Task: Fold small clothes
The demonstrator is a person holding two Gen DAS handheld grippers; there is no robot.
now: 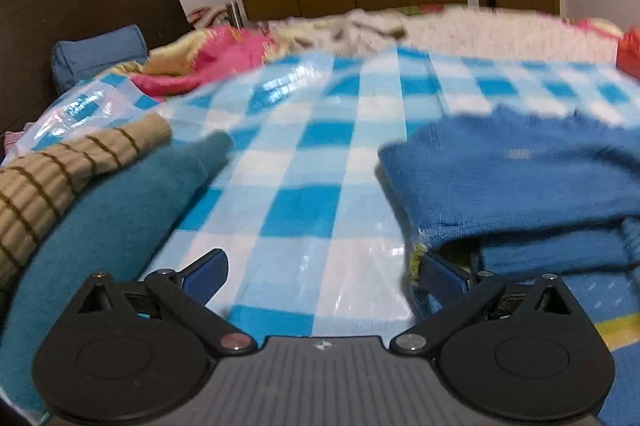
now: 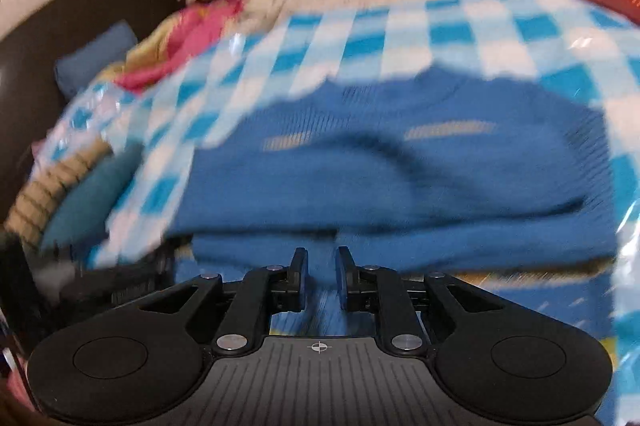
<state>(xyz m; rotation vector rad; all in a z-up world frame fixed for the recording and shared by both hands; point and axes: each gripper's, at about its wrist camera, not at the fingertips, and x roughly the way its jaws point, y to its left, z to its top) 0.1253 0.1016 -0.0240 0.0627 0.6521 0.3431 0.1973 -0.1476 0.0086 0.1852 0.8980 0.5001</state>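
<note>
No readable writing or brand name shows anywhere; the only marks are a small emblem on the grey body of the left hand-held gripper (image 1: 323, 276) and a crosshair symbol on the right hand-held gripper (image 2: 323, 280).

The left hand-held gripper is spread wide. Its left finger hangs over the checked plastic sheet (image 1: 304, 162) and holds nothing; its right fingertip (image 1: 442, 276) sits right at the near left corner of the blue knit sweater (image 1: 516, 178), though blur hides whether it touches.

The right hand-held gripper has its fingers drawn close together with a narrow gap left between them. Blue knit fills that gap and lies beneath the tips, but motion blur makes it impossible to tell whether any fabric is actually pinched.

The blue knit sweater lies folded over on itself on the checked plastic sheet, which covers the bed, directly ahead of the right hand-held gripper and on the right in the left wrist view. At the left of the sheet lie a teal garment (image 1: 108, 210) and, touching it, a beige garment with brown stripes (image 1: 60, 170).
</note>
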